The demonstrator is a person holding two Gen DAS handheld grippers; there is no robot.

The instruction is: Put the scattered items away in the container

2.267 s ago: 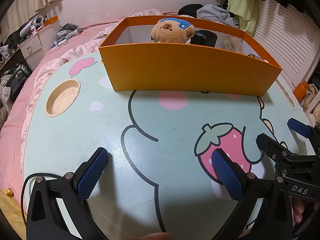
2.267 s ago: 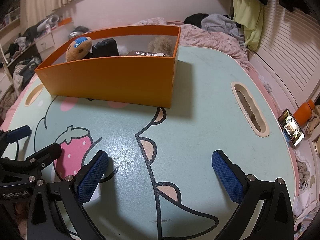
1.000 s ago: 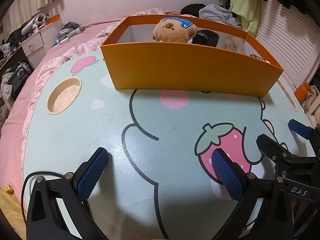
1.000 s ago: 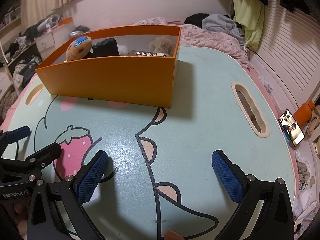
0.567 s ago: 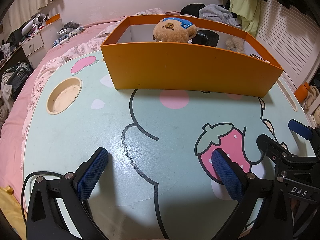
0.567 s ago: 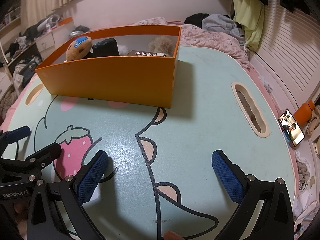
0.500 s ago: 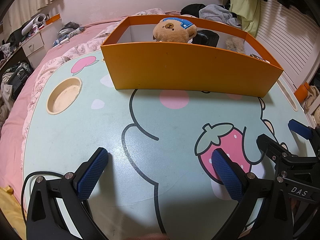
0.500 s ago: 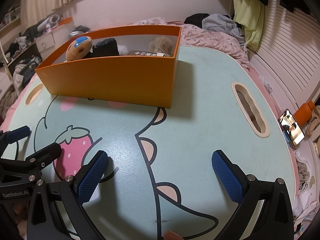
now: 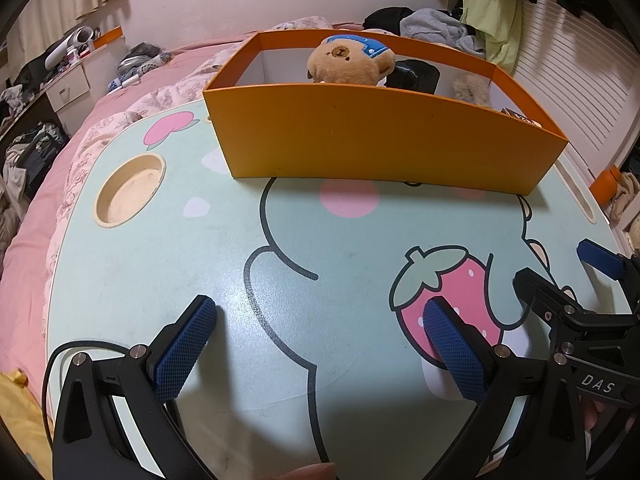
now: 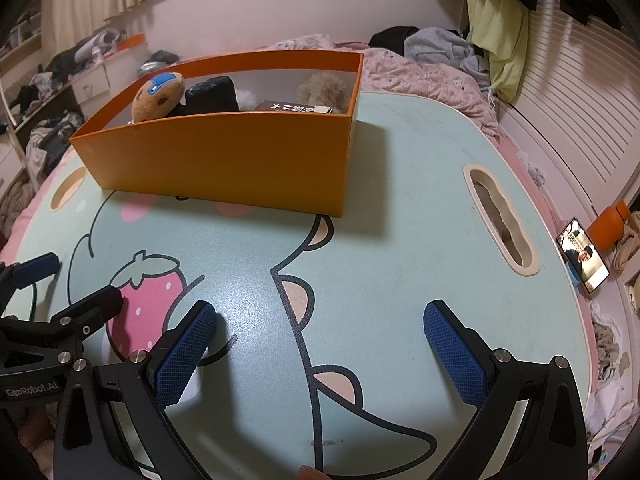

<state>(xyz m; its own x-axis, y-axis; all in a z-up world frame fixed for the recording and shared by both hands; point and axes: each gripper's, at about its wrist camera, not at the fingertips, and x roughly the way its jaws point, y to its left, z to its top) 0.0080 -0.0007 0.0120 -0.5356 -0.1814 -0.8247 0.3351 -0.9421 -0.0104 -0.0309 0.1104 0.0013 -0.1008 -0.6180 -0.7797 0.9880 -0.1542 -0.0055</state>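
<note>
An orange box [image 9: 380, 144] stands at the far side of a mint cartoon-print table [image 9: 160, 248]; it also shows in the right wrist view [image 10: 224, 156]. Inside it are a brown teddy bear with a blue cap [image 9: 346, 62], a black item [image 9: 414, 76], a tan fluffy toy [image 10: 324, 88] and a dark printed box [image 10: 294, 107]. My left gripper [image 9: 320, 340] is open and empty, low over the table's near side. My right gripper [image 10: 320, 340] is open and empty, beside it on the right. Each gripper shows at the edge of the other's view.
The table has a round cup recess [image 9: 130, 188] at the left and a long slot [image 10: 500, 220] at the right. It sits on a pink bed [image 9: 120, 92]. A phone [image 10: 584, 256] and an orange bottle [image 10: 610, 220] lie on the floor at the right.
</note>
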